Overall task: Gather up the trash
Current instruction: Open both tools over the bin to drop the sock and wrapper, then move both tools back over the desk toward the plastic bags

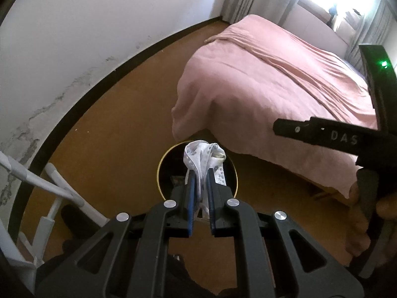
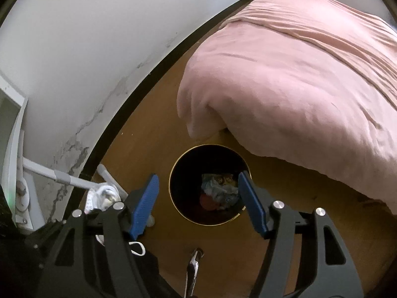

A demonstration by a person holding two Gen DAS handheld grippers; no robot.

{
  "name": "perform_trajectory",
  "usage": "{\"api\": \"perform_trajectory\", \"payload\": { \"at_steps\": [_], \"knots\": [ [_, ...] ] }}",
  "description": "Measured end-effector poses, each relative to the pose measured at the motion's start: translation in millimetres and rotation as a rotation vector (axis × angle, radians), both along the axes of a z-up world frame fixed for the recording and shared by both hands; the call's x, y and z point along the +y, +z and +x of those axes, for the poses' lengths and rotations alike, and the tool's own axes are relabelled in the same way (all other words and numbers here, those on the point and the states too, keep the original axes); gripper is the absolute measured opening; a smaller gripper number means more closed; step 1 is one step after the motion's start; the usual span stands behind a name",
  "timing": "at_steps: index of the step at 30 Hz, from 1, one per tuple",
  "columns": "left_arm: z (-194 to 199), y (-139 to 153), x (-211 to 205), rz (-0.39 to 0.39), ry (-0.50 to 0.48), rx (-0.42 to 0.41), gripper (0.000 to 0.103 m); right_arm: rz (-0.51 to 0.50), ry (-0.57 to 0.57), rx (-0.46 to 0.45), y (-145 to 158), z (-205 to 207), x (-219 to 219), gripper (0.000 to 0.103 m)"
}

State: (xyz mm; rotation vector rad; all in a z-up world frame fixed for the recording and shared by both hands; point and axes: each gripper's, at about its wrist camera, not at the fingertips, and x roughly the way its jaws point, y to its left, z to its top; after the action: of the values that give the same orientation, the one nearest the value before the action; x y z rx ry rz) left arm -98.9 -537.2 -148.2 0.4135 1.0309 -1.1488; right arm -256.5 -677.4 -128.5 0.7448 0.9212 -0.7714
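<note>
My left gripper [image 1: 200,173] is shut on a crumpled white printed wrapper [image 1: 202,156] and holds it above the open mouth of a round black bin with a gold rim [image 1: 160,173]. In the right wrist view the same bin [image 2: 173,193] stands on the floor by the bed, with several pieces of crumpled trash [image 2: 218,191] at its bottom. My right gripper [image 2: 198,181] is open and empty above the bin, its blue pads [image 2: 146,198] on either side of the opening. The right gripper's body shows in the left wrist view [image 1: 347,136].
A bed with a pink duvet [image 2: 297,74] overhangs right beside the bin. A white wall with a dark baseboard [image 2: 139,94] runs on the left. A white metal stand [image 2: 64,176] and white clutter [image 2: 104,193] lie at the left. A small shiny object [image 2: 194,255] lies on the wooden floor.
</note>
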Motion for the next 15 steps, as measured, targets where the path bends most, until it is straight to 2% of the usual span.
{"api": "perform_trajectory", "payload": {
  "at_steps": [5,7,9,10,11,12,15],
  "knots": [
    [-12.4,-1.7,-23.6,0.006,-0.067,-0.041,0.009,-0.043,-0.087,-0.023,10.1,-15.7,-6.7,0.065],
    [-13.5,-2.4,-33.9,0.000,-0.081,-0.020,0.011,-0.063,-0.124,-0.033,14.8,-21.8,-9.0,0.065],
    [-14.7,-3.5,-42.1,0.008,-0.092,-0.011,0.019,-0.075,-0.150,-0.047,18.8,-27.5,-11.2,0.066],
    [-16.0,-2.8,-47.9,0.014,-0.097,-0.023,0.034,-0.081,-0.163,-0.052,20.2,-30.2,-12.0,0.066],
    [-17.1,-1.2,-50.5,0.015,-0.095,-0.039,0.055,-0.081,-0.168,-0.053,20.7,-31.6,-13.2,0.066],
    [-17.3,0.5,-51.9,0.012,-0.092,-0.050,0.061,-0.079,-0.170,-0.055,20.5,-32.8,-14.2,0.067],
    [-18.4,8.6,-51.6,0.001,-0.090,-0.065,0.063,-0.081,-0.175,-0.057,20.9,-34.8,-15.5,0.067]
  ]
}}
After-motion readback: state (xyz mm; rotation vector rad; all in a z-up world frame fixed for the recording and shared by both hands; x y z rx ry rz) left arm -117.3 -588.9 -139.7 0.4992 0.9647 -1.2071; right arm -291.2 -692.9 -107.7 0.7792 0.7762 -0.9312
